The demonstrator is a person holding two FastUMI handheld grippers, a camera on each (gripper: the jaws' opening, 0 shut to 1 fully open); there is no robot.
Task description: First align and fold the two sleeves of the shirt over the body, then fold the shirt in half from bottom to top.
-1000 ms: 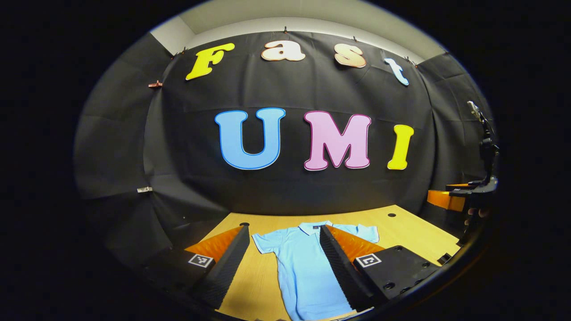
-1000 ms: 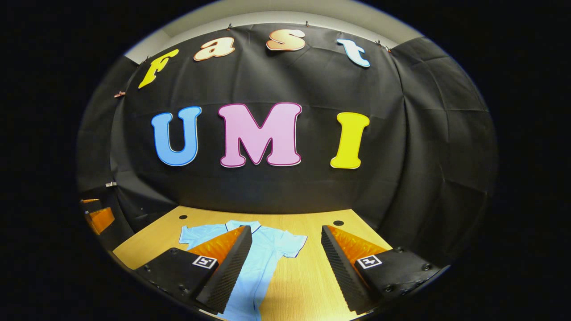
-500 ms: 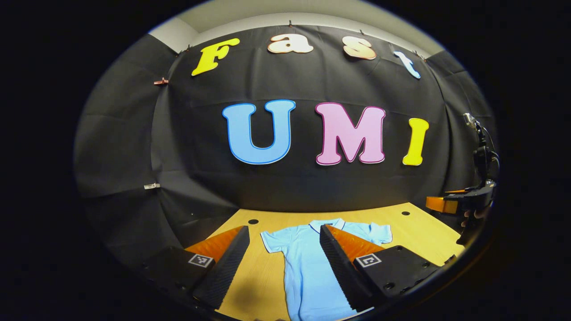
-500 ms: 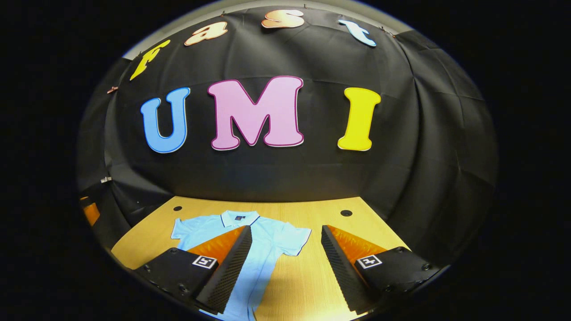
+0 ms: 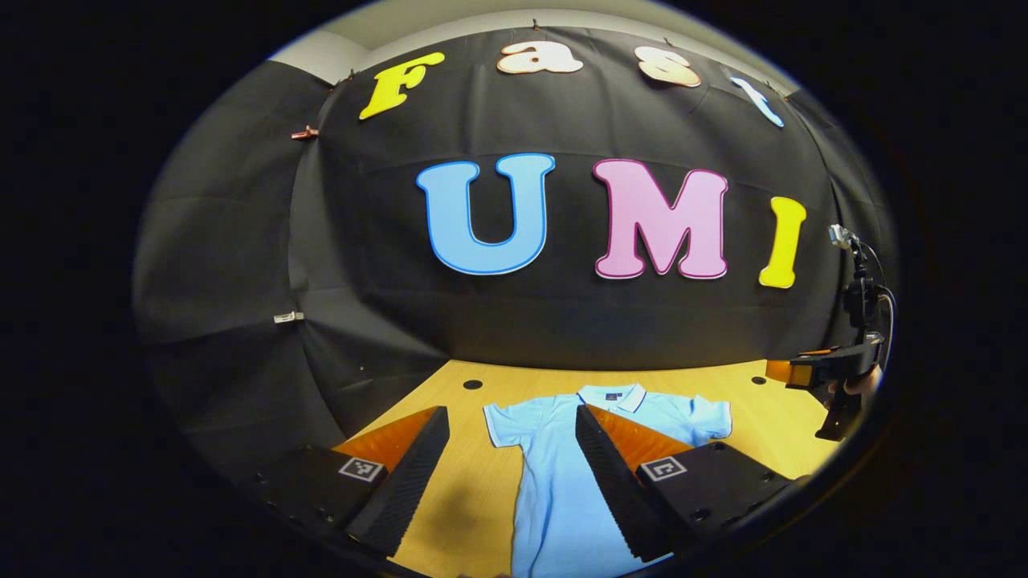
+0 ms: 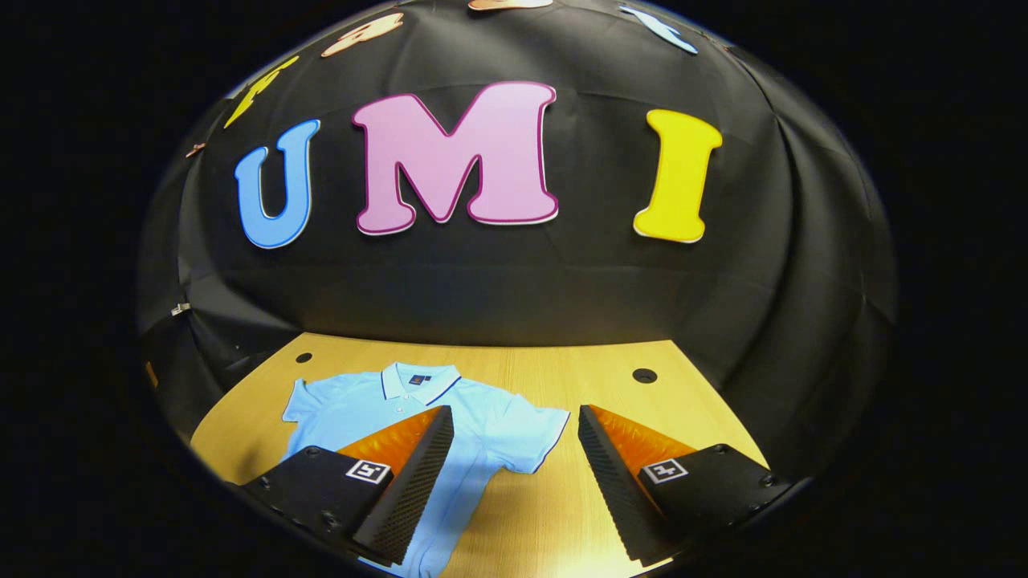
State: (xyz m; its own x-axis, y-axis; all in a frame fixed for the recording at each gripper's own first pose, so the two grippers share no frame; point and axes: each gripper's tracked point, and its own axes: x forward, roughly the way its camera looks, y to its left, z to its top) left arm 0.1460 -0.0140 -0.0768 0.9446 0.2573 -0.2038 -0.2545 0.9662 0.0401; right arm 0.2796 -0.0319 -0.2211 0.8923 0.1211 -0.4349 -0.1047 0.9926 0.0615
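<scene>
Wooden table (image 6: 562, 361) bears flat shirt (image 6: 353, 409); left gripper (image 5: 506, 470), right gripper (image 6: 514, 474) gape empty.

Soft cloth shirt (image 5: 554, 482), smooth wooden table (image 6: 562, 369).

Light blue short-sleeved polo shirt (image 5: 554, 474) (image 6: 474, 437) lies flat, face up, unfolded on wooden table (image 5: 747, 417) (image 6: 562, 369); collar at far end, dark-trimmed; both sleeves spread left and right; hem toward near edge.
</scene>
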